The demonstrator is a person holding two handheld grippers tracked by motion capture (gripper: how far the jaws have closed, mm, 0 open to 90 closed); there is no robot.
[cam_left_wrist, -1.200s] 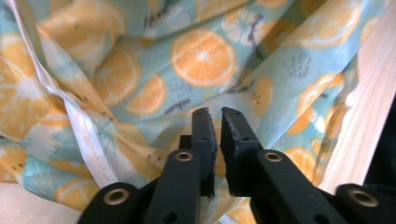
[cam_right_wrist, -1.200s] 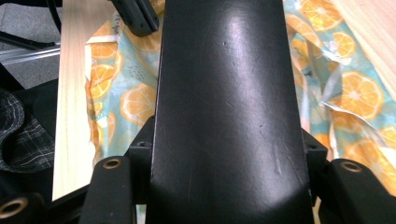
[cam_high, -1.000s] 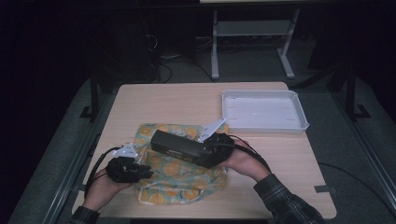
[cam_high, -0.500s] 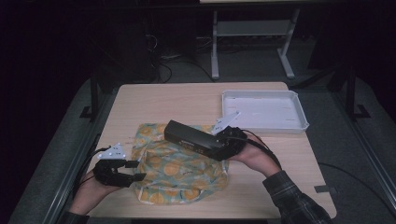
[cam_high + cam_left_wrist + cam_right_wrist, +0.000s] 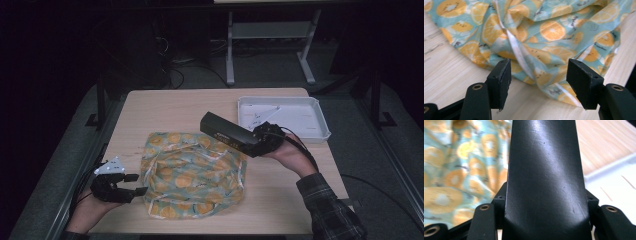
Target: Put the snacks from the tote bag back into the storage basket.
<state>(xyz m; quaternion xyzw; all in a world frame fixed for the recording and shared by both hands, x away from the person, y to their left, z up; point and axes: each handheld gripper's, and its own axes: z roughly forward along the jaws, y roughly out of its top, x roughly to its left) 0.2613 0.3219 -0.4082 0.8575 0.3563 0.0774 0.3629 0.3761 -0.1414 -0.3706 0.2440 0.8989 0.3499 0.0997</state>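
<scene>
A teal cloth with an orange-slice print (image 5: 192, 172) lies rumpled on the wooden table (image 5: 165, 107). My left gripper (image 5: 132, 184) sits just off its left edge. Its jaws have just been opening and stand wide apart. In the left gripper view the cloth (image 5: 549, 32) lies beyond and below the left gripper (image 5: 539, 72), and the pads press on nothing. My right gripper (image 5: 255, 145) is shut on one end of a long black box (image 5: 225, 131), held above the cloth's right side. In the right gripper view the black box (image 5: 545, 157) sits clamped in the right gripper (image 5: 545, 195).
A white tray (image 5: 320, 131) stands at the table's back right, just beyond the right hand; its corner (image 5: 614, 182) shows in the right gripper view. Dark floor, cables and a metal stand (image 5: 270, 35) lie behind the table.
The right gripper has carried the black box off the cloth, to the right and toward the tray. The left gripper has let go of the cloth's edge, opened and drawn slightly left.
</scene>
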